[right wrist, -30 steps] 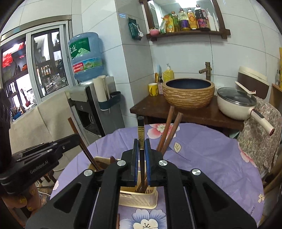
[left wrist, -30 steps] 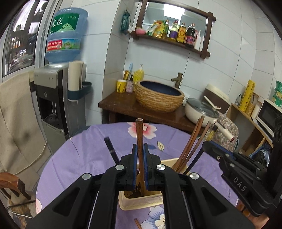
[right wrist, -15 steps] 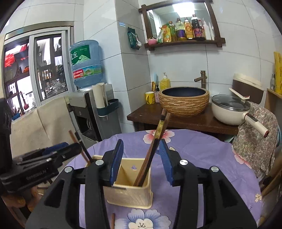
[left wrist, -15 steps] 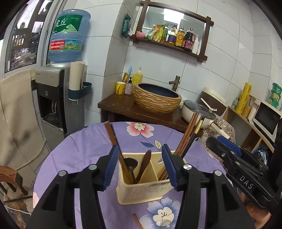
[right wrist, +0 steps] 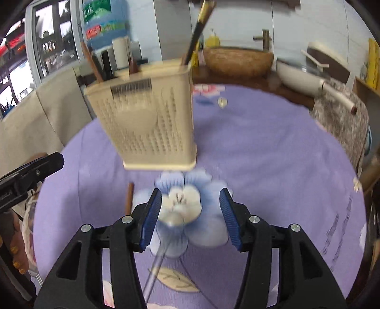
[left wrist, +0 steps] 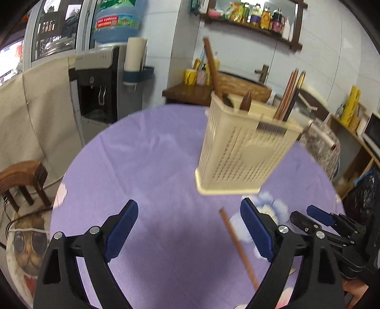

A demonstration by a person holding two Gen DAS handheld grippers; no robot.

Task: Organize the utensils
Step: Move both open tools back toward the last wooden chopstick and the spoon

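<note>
Both grippers empty, jaws opening. Left gripper (left wrist: 188,228): brown wooden chopstick (left wrist: 237,244) lies on purple floral tablecloth (left wrist: 142,166) just inside its right finger, nothing clamped. Right gripper (right wrist: 190,214): clear-handled metal spoon (right wrist: 163,240) lies btwn fingers, nearer the left one. Cream perforated plastic utensil caddy (right wrist: 152,123) stands ahead of both. Suggest: centre each item btwn pads, drop tips to cloth, then close; frames blurry, so slow down first.

Around me: white tiled walls (left wrist: 332,61), a water dispenser (left wrist: 99,78) by the window (left wrist: 52,35), a wooden shelf of bottles (left wrist: 251,21), a dark side table (left wrist: 190,94).
</note>
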